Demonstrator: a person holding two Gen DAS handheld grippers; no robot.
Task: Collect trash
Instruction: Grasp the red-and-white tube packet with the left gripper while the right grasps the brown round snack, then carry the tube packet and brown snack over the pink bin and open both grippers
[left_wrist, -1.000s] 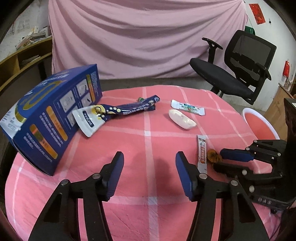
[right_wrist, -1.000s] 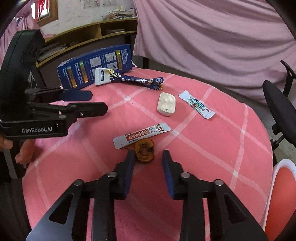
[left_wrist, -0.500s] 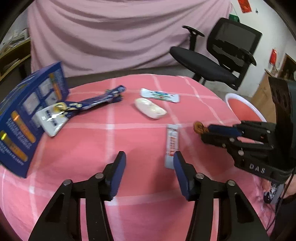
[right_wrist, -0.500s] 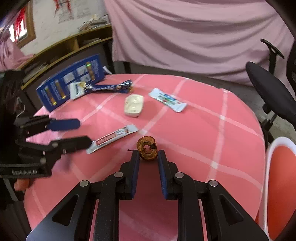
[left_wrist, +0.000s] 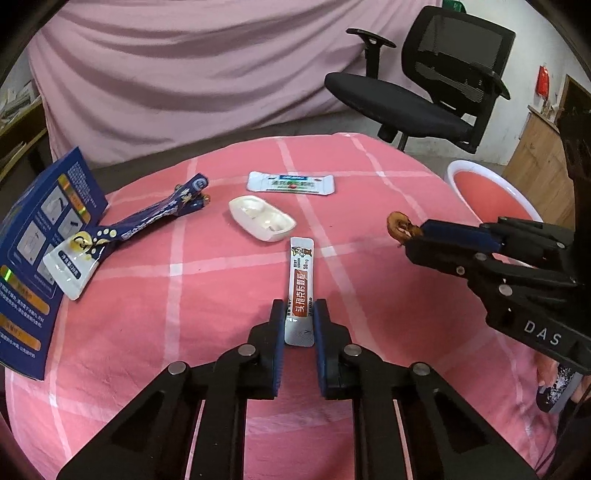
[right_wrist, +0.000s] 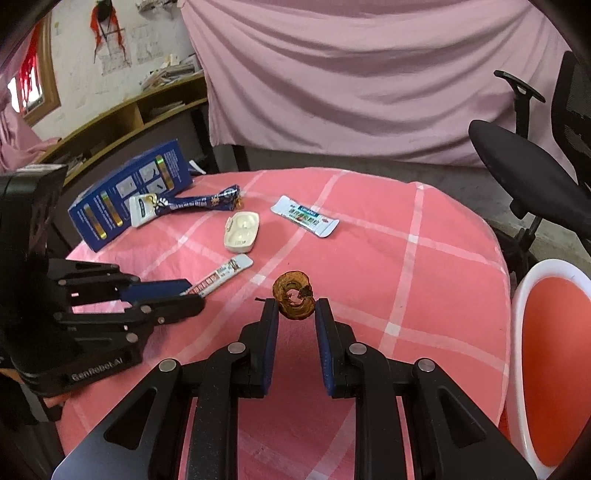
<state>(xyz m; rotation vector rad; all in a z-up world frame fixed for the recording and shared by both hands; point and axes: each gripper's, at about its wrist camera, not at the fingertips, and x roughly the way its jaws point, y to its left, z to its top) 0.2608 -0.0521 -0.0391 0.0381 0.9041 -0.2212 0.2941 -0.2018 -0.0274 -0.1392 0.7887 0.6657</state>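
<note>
Pink checked desk (left_wrist: 221, 314) is carrying most of the trash. Left gripper (left_wrist: 299, 321) has jaws that have just been closing w/ the sachet (left_wrist: 302, 284) between them, now pinching its near end on the cloth. Right gripper (right_wrist: 295, 317) is holding a brown ring (right_wrist: 293, 295) above the desk, jaws pinching it.

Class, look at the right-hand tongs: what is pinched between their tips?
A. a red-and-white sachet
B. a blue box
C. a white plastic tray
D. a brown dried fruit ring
D: the right tongs are closed on the brown dried fruit ring, held up off the pink checked tablecloth.
</note>
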